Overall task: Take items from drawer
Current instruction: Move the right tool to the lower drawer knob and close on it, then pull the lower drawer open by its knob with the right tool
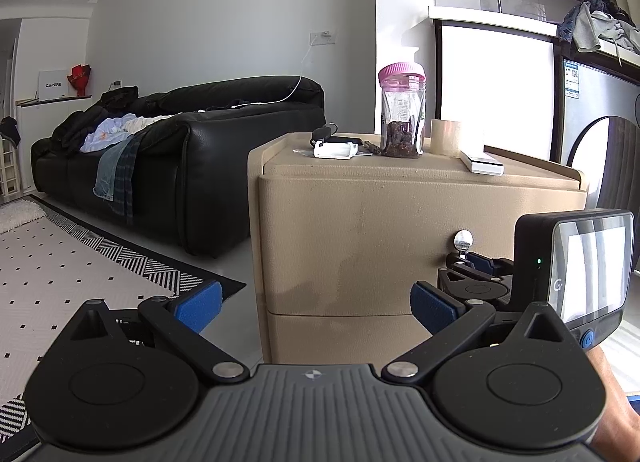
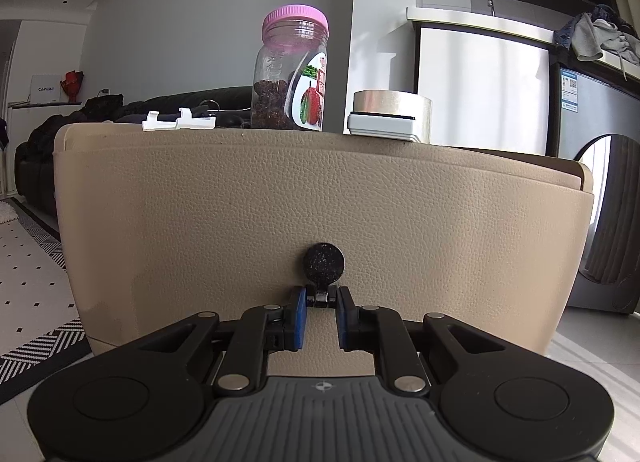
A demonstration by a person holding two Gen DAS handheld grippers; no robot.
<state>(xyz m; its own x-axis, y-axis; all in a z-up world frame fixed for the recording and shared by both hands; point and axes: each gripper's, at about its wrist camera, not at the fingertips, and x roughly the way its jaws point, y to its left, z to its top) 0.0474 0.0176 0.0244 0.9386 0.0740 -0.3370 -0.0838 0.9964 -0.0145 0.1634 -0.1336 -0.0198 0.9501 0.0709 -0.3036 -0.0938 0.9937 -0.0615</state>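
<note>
A beige leather-textured cabinet [image 1: 360, 230] stands on the floor, and its upper drawer front [image 2: 280, 222] fills the right wrist view. A round dark knob [image 2: 324, 264] sits low in the middle of that front; in the left wrist view the knob [image 1: 463, 240] shows silver. My right gripper [image 2: 321, 300] is shut on the knob's stem just under the disc, one blue pad on each side. In the left wrist view the right gripper [image 1: 470, 262] appears at the right. My left gripper [image 1: 316, 304] is open and holds nothing, short of the cabinet's left corner. The drawer's inside is hidden.
On the cabinet top stand a pink-lidded jar [image 2: 290, 74], a tape roll [image 2: 394, 100], a flat white box [image 2: 382, 126] and a white clip [image 2: 178, 120]. A black sofa [image 1: 180, 150] and patterned rug [image 1: 60, 282] lie left. A washing machine [image 2: 600, 202] stands right.
</note>
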